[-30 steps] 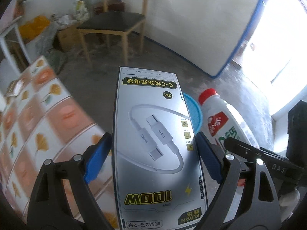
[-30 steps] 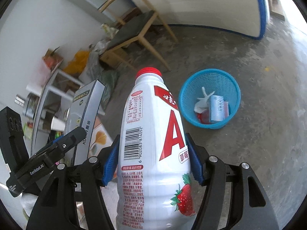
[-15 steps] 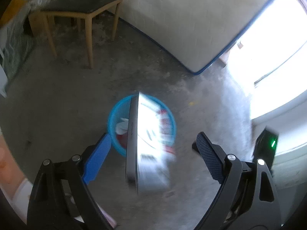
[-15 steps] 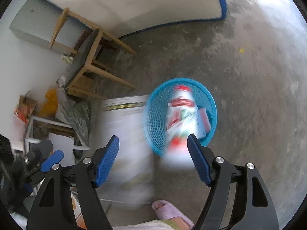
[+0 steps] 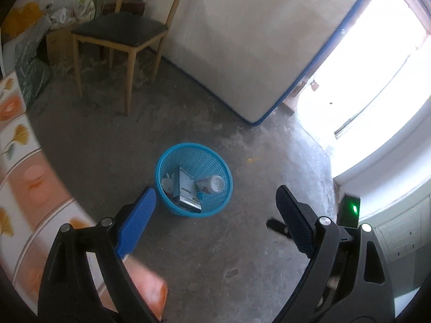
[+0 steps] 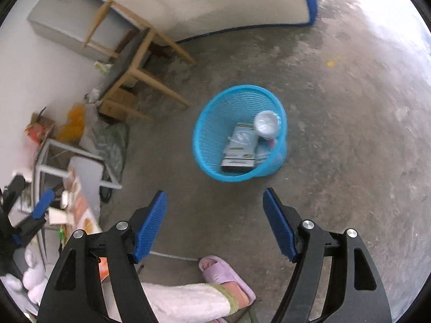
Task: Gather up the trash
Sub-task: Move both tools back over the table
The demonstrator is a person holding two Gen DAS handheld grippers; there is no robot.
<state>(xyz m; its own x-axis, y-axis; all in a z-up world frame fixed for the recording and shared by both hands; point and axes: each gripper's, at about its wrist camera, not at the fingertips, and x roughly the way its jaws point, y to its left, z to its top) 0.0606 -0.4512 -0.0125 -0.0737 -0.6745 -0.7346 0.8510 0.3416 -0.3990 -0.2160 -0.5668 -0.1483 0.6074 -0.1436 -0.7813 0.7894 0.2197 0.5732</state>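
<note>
The gray floor is the biggest thing here. A big white board with a blue edge leans up at the back. A wooden chair with a dark seat stands on the floor beside the board. A surface with orange and yellow pictures sits at the left side.

The blue basket stands on the floor, well apart from the chair. The cable box lies inside the basket. The white bottle lies inside it too, touching the box, with its flat bottom facing up.

The left hand-held gripper is up above the floor near the basket. Its two fingers are spread wide and hold nothing. The right hand-held gripper is spread wide too, with nothing between its fingers. A foot in a purple slipper stands on the floor below it.
</note>
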